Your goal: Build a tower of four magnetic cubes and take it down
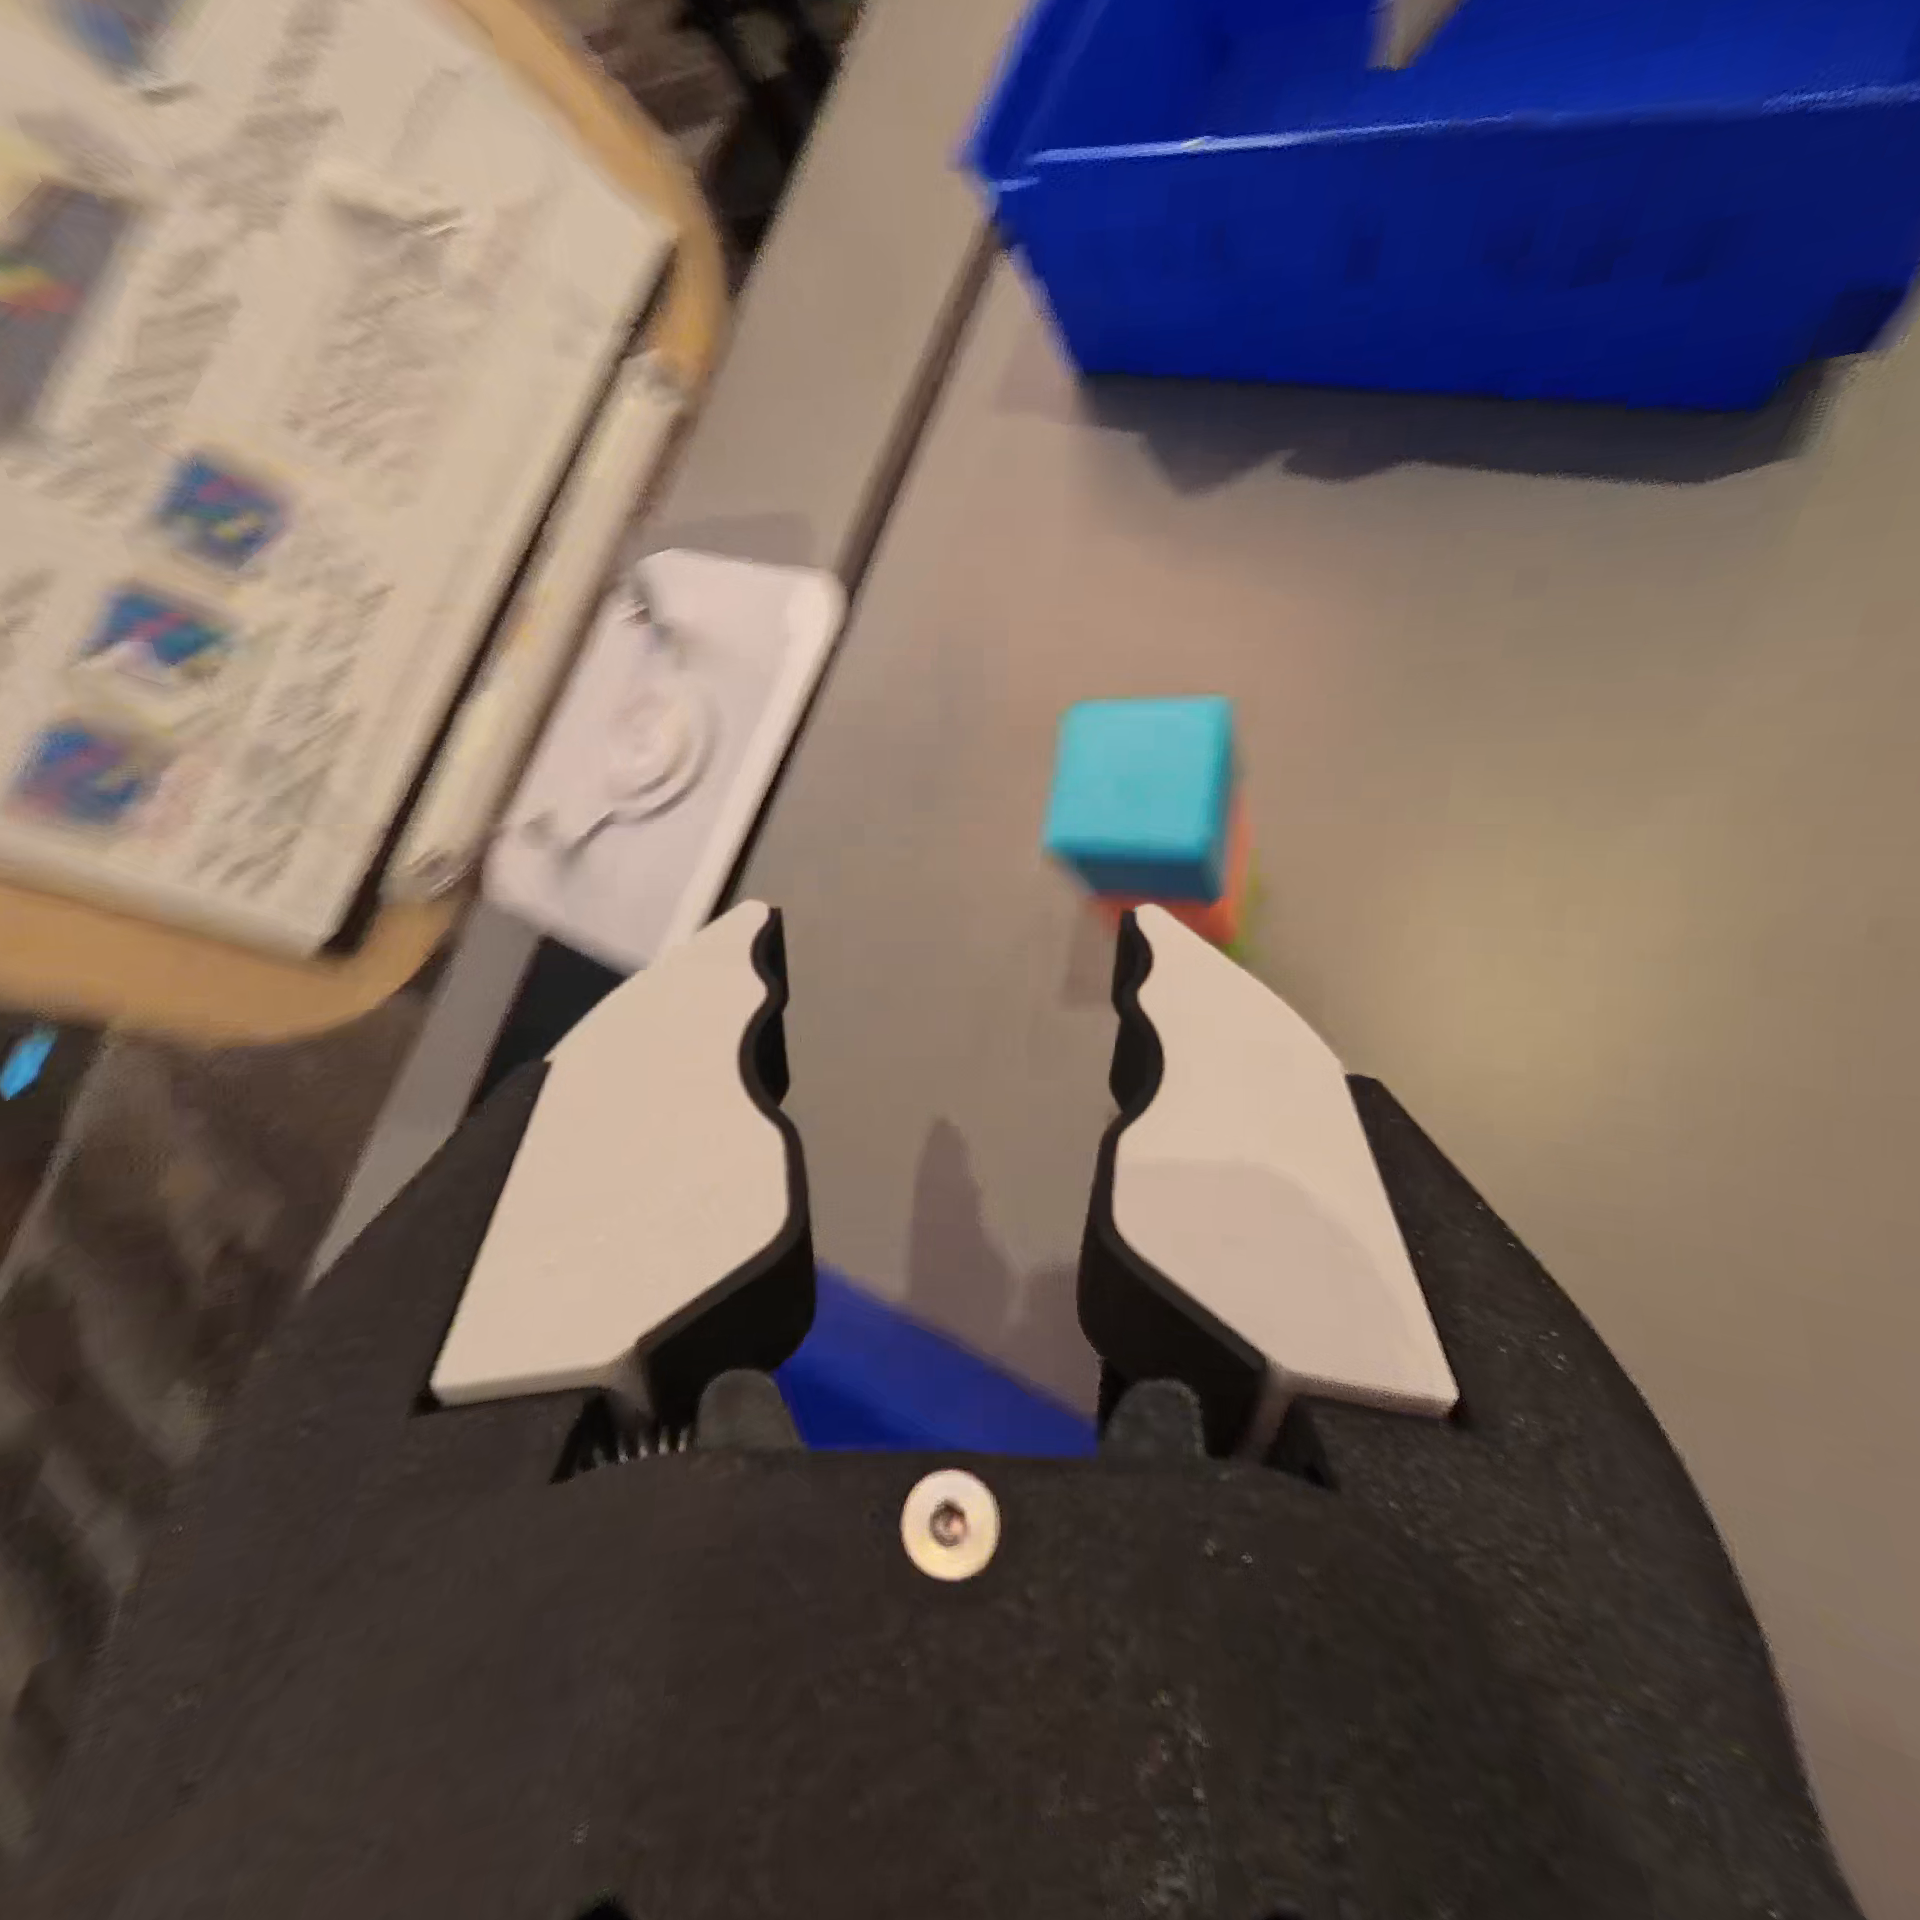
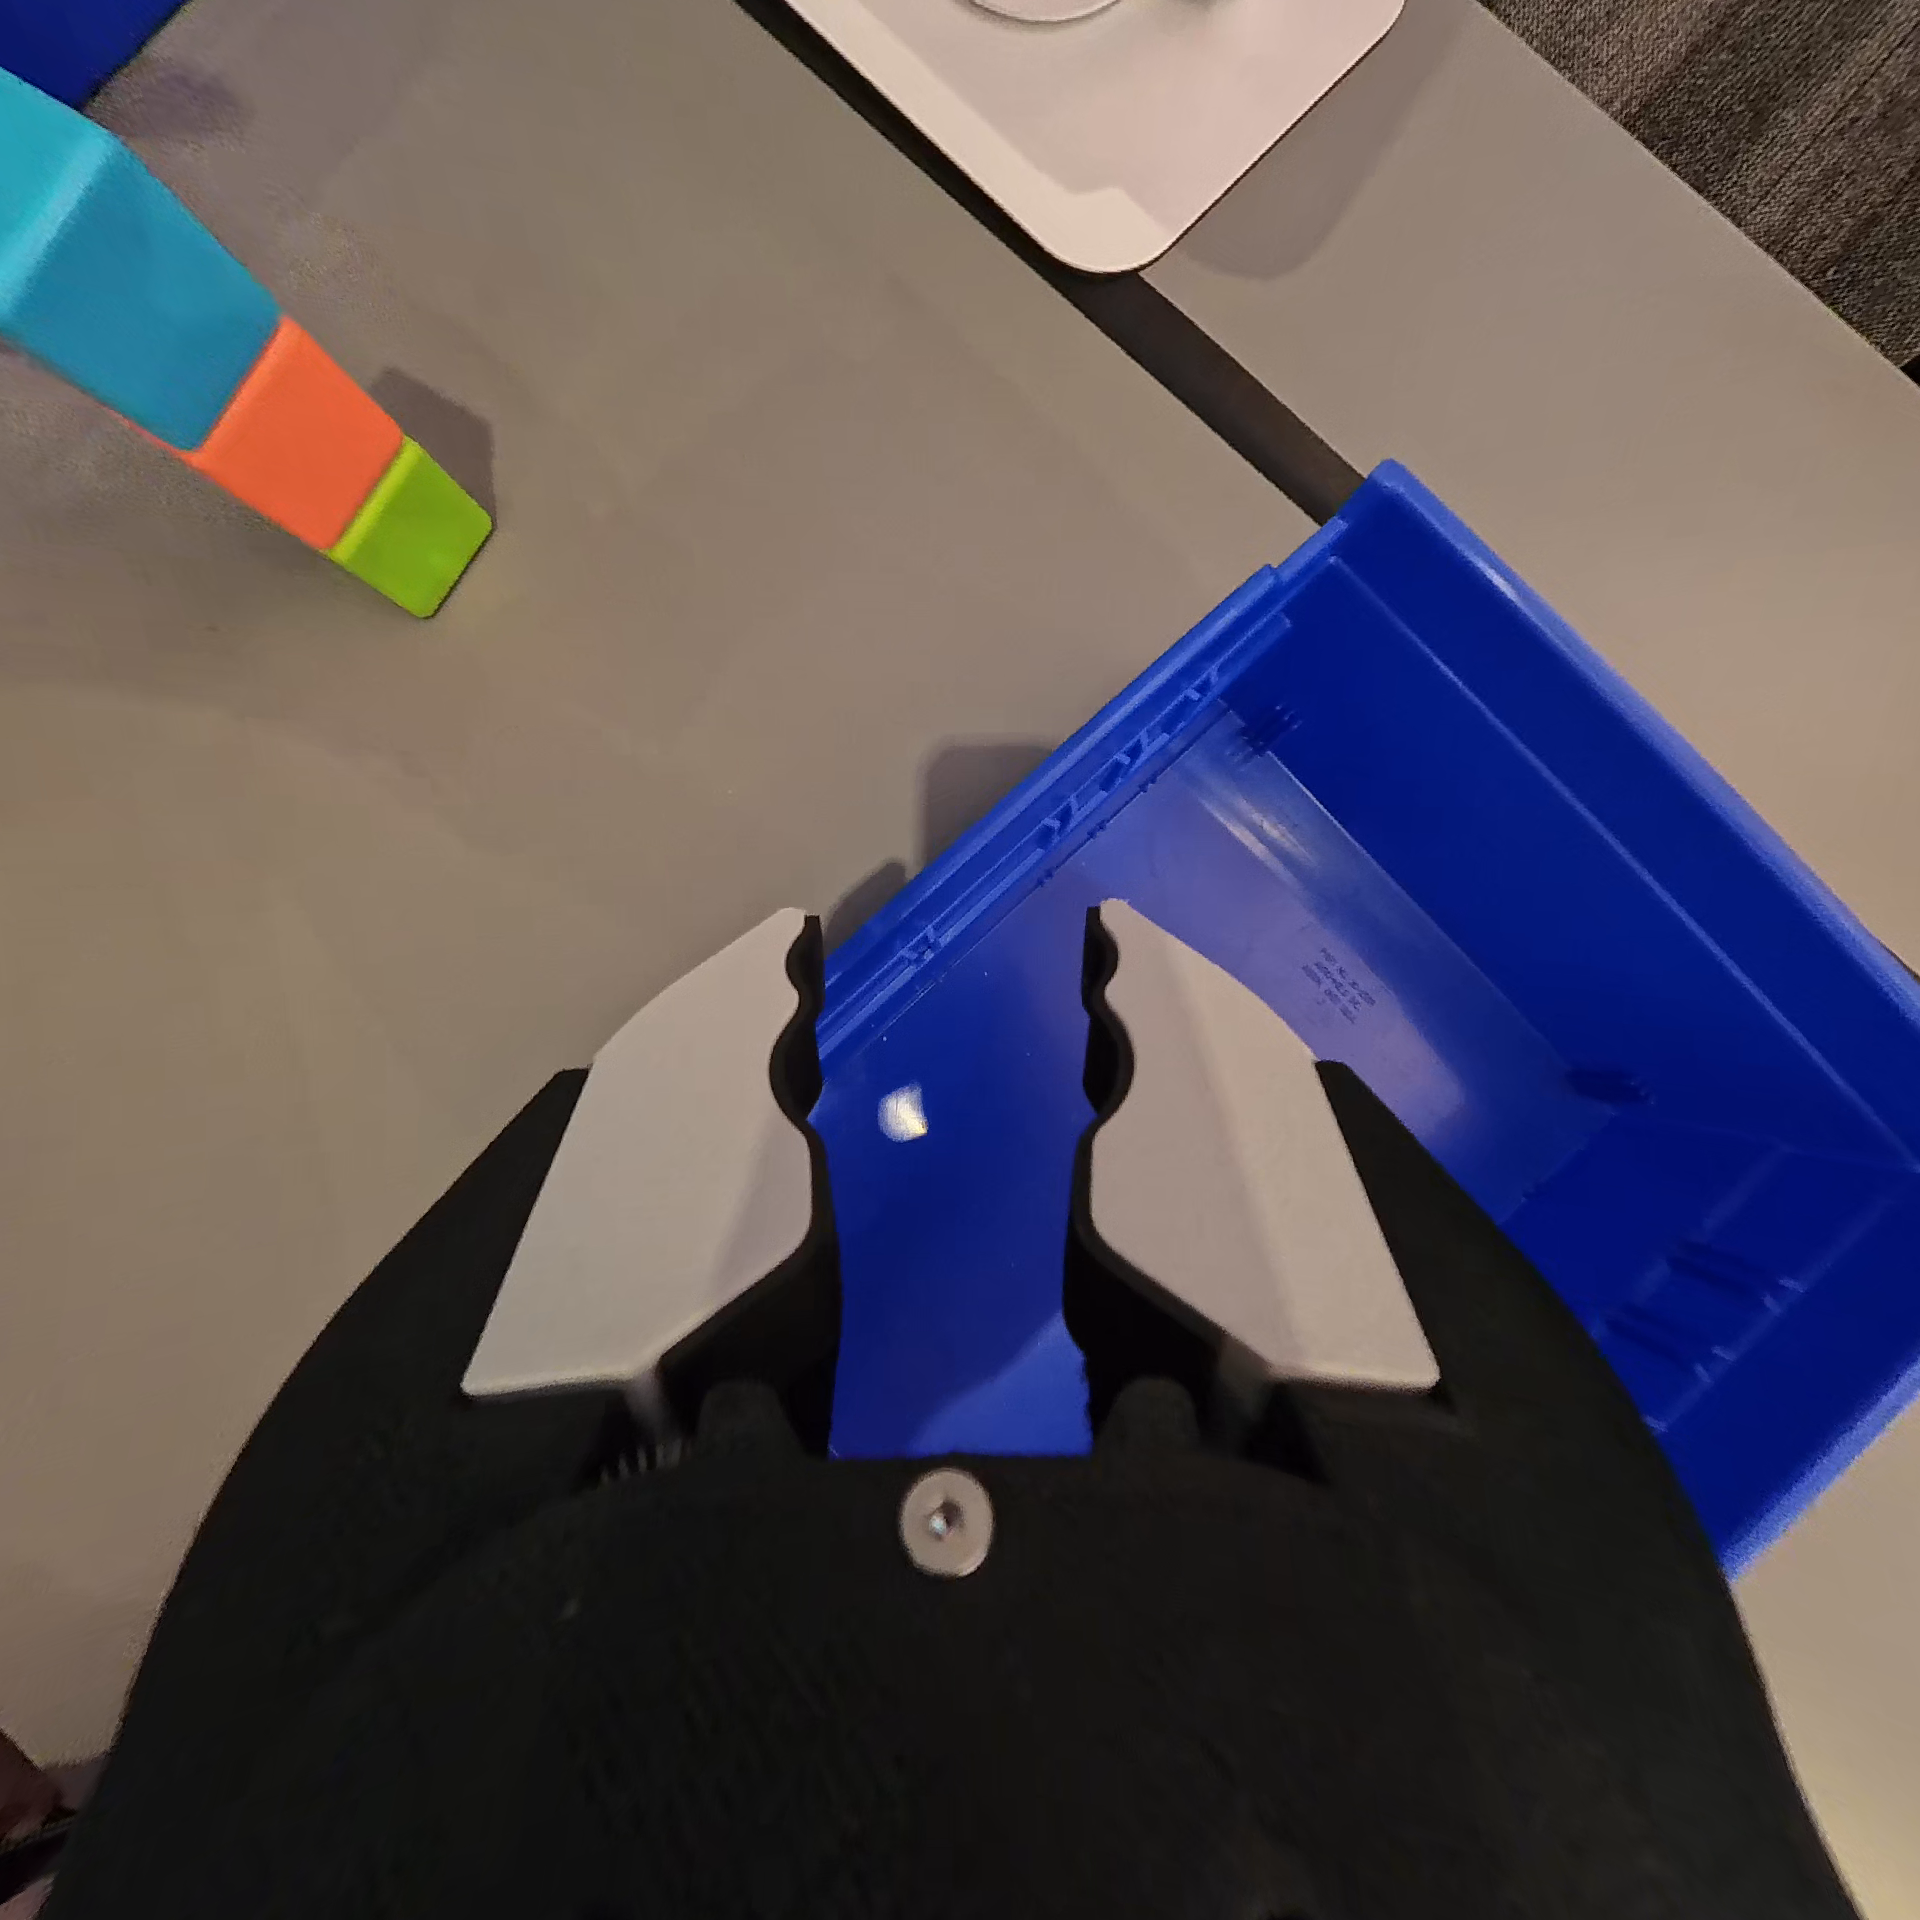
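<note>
1. The left claw hangs above the grey desk with its jaws spread wide and nothing between them.
2. Just beyond its right fingertip, a little to the right, stands the tower of cubes: a teal cube on top, an orange cube under it, and a sliver of green cube lower still. The fingertip covers the foot of the tower in this view, so I cannot tell whether they touch.
3. Farther ahead and to the right of that claw sits a blue bin. To its left lies a white flat pad, and beyond that a blurred printed sheet on a tan board.
4. The right claw is also open wide and empty, hovering over a second blue bin, whose bare inside shows between the fingers.
5. From that claw the stack is well off to the upper left, standing on the desk: teal block topmost, orange block next, green block at the bottom. Only three cubes show.
6. A white pad lies far ahead of the right claw.
</note>
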The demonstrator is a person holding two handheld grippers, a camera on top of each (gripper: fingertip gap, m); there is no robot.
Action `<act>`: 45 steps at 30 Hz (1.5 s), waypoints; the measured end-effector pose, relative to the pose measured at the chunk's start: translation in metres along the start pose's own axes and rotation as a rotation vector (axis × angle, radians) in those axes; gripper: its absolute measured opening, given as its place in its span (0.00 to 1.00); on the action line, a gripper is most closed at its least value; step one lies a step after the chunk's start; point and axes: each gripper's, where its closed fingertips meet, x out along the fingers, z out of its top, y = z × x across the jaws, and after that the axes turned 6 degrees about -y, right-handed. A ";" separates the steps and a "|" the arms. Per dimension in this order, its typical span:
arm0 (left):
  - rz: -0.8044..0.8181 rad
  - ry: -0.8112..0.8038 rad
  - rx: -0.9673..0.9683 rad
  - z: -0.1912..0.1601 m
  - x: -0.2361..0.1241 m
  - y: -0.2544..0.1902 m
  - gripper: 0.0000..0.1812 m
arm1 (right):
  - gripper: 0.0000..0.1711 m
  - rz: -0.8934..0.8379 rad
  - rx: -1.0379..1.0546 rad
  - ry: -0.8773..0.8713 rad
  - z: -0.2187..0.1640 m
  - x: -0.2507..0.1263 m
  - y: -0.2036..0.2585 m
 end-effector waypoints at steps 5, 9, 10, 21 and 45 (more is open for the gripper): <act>0.356 0.273 -0.256 -0.102 -0.094 0.075 0.30 | 0.29 -0.003 0.014 -0.019 0.000 -0.004 -0.003; 0.388 0.547 -0.412 -0.198 -0.102 0.091 0.32 | 0.29 -0.008 0.024 0.000 -0.005 -0.002 -0.006; 0.406 0.590 -0.411 -0.216 -0.098 0.097 0.32 | 0.29 -0.008 0.023 0.004 -0.006 -0.002 -0.006; 0.270 0.746 -0.347 -0.288 -0.056 0.094 0.33 | 0.29 0.000 0.009 0.050 -0.012 0.007 -0.002; 0.401 0.438 -0.159 -0.140 -0.092 0.093 0.29 | 0.29 -0.038 -0.012 0.022 -0.007 -0.008 -0.005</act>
